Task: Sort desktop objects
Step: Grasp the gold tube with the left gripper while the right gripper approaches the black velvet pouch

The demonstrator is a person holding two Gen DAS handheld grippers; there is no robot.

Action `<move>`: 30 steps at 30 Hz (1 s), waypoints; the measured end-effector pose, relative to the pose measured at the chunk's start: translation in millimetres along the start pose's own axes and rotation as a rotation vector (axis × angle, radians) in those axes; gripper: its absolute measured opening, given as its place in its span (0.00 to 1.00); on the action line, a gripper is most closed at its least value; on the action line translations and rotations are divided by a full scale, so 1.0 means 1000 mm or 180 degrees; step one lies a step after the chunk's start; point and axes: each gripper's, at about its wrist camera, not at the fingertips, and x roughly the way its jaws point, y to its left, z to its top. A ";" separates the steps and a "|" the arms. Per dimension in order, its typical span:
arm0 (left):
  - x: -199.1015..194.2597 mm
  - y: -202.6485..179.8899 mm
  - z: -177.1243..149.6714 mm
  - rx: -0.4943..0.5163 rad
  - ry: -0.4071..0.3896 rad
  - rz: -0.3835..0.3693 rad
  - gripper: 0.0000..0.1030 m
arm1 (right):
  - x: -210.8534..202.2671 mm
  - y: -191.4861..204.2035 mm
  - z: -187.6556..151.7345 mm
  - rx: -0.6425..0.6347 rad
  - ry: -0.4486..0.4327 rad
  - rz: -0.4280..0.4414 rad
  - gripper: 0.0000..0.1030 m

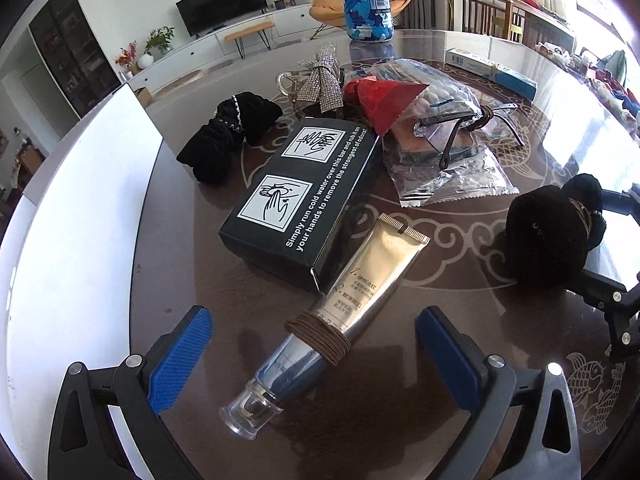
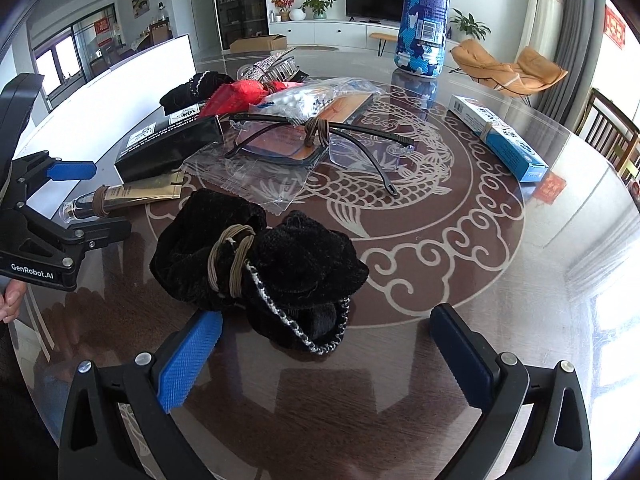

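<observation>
Left gripper (image 1: 312, 364) spread wide at the bottom of the left wrist view, blue pads either side of a gold tube (image 1: 352, 304), gripping nothing. Tube lying diagonally, clear cap toward the lower left, crimped end toward the upper right, ringed at mid-length by brown hair ties (image 1: 318, 334). Just beyond, touching the tube's upper part, a black box (image 1: 304, 192) with white hand-washing pictures and print. Further up and left, a black velvet scrunchie (image 1: 228, 136); above the box, a rhinestone bow (image 1: 320, 80). At upper centre right, a red packet (image 1: 384, 100) on a clear plastic bag (image 1: 444, 152), with glasses (image 1: 472, 128) on top. At top centre, a blue patterned bottle (image 1: 366, 0); to the right of it, a blue and white carton (image 1: 492, 70).

Right gripper (image 2: 324, 356) likewise wide apart at the bottom of the right wrist view, nothing between the pads. Just ahead, slightly left of centre, a black velvet bundle (image 2: 280, 264) bound with tan bands, silver chain trailing toward the pads. All resting on a glass-topped table (image 2: 460, 280) with a white fish pattern.
</observation>
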 end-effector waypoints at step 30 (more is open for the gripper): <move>0.006 -0.003 -0.006 -0.0256 -0.0247 -0.0459 1.00 | -0.010 -0.012 -0.013 -0.0066 0.0016 0.0039 1.00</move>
